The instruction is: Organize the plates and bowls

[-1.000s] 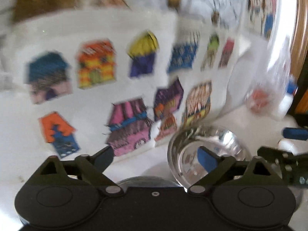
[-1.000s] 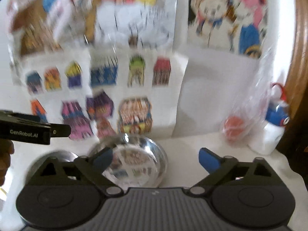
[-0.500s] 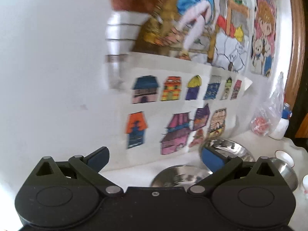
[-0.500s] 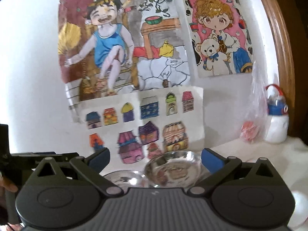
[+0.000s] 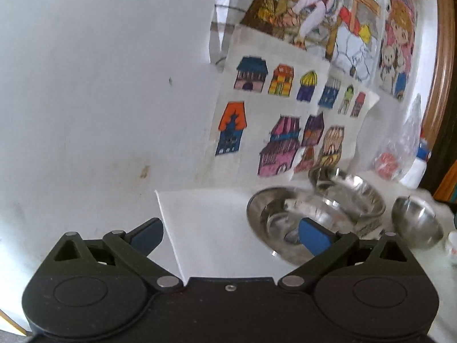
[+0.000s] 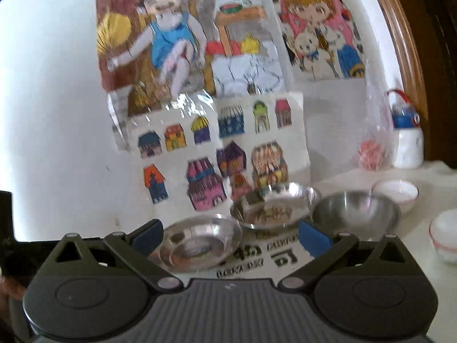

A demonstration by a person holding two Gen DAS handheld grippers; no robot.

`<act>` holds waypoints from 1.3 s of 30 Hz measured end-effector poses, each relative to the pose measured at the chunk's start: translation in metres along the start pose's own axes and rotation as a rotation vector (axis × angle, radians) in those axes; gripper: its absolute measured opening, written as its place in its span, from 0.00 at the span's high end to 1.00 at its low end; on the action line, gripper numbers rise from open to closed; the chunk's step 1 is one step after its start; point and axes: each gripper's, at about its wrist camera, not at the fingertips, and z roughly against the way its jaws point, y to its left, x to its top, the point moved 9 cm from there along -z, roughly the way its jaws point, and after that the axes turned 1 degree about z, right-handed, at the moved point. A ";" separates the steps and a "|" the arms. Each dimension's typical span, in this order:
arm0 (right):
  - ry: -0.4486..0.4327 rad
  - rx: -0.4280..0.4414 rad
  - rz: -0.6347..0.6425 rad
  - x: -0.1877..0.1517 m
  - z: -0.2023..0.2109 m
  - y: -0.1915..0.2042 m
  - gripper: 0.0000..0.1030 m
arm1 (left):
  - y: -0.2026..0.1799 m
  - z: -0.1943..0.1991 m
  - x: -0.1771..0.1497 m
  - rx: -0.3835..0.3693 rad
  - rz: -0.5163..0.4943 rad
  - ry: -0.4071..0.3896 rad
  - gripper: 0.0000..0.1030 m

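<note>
Pulled back and swung left since a second ago, both cameras now farther from the wall drawings, with more dishes in sight. Left gripper [image 5: 230, 235] with blue fingers [image 5: 314, 235] spread wide, nothing between them. Right gripper [image 6: 230, 235] likewise released, fingers [image 6: 312, 237] far apart and grasping nothing.

On the white worktop [image 6: 414, 271], in the right wrist view: a shallow steel plate [image 6: 200, 244] at left, a steel dish [image 6: 274, 207] just behind and right of it, a deeper steel bowl [image 6: 355, 213] beside that, all close together near the wall. Further right, two white bowls with red rims, one [image 6: 395, 194] behind the steel bowl, one [image 6: 445, 235] at the frame edge. Contents of all five apparently nothing but reflections. In the left wrist view: steel plate [image 5: 274, 223] and steel dish [image 5: 351, 191] overlapping in line of sight, steel bowl [image 5: 417, 223] to the right.

Printed sheet [image 6: 274, 254] lying under the steel plate and dish, black lettering upside down, too blurred to read. Clear plastic bag [image 6: 374, 137] with something reddish inside, leaning by a white bottle [image 6: 407, 143] with blue and red top. Coloured house drawings [image 6: 217, 154] taped to the wall.
</note>
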 end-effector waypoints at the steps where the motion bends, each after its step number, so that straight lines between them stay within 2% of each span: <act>1: 0.022 -0.019 -0.001 -0.003 -0.004 0.001 0.00 | 0.000 0.000 -0.004 -0.002 0.000 -0.002 0.01; 5: 0.095 -0.051 -0.049 -0.014 -0.023 -0.004 0.00 | -0.001 -0.003 -0.015 0.011 -0.024 0.000 0.01; 10: 0.139 -0.072 -0.096 -0.026 -0.042 -0.016 0.00 | -0.001 -0.013 -0.022 0.034 -0.069 0.020 0.01; 15: 0.196 -0.092 -0.057 -0.037 -0.057 -0.013 0.00 | -0.001 -0.023 -0.024 0.026 -0.069 0.039 0.01; 18: 0.217 -0.069 -0.027 -0.034 -0.069 -0.005 0.00 | -0.003 -0.027 -0.022 0.016 -0.067 0.045 0.01; 23: 0.182 -0.066 0.037 -0.024 -0.087 0.004 0.00 | -0.011 -0.034 -0.013 -0.012 -0.052 0.041 0.01; 30: 0.120 -0.029 0.010 -0.023 -0.099 0.002 0.00 | -0.014 -0.050 -0.008 -0.002 -0.046 0.058 0.01; 32: 0.132 -0.005 -0.019 -0.025 -0.103 0.001 0.00 | -0.014 -0.054 -0.009 0.004 -0.036 0.066 0.01; 35: 0.141 0.085 -0.131 -0.025 -0.107 -0.004 0.00 | -0.014 -0.062 -0.010 0.007 -0.023 0.081 0.01; 39: 0.225 0.128 -0.259 -0.037 -0.120 -0.016 0.01 | -0.016 -0.069 -0.010 0.008 -0.018 0.099 0.01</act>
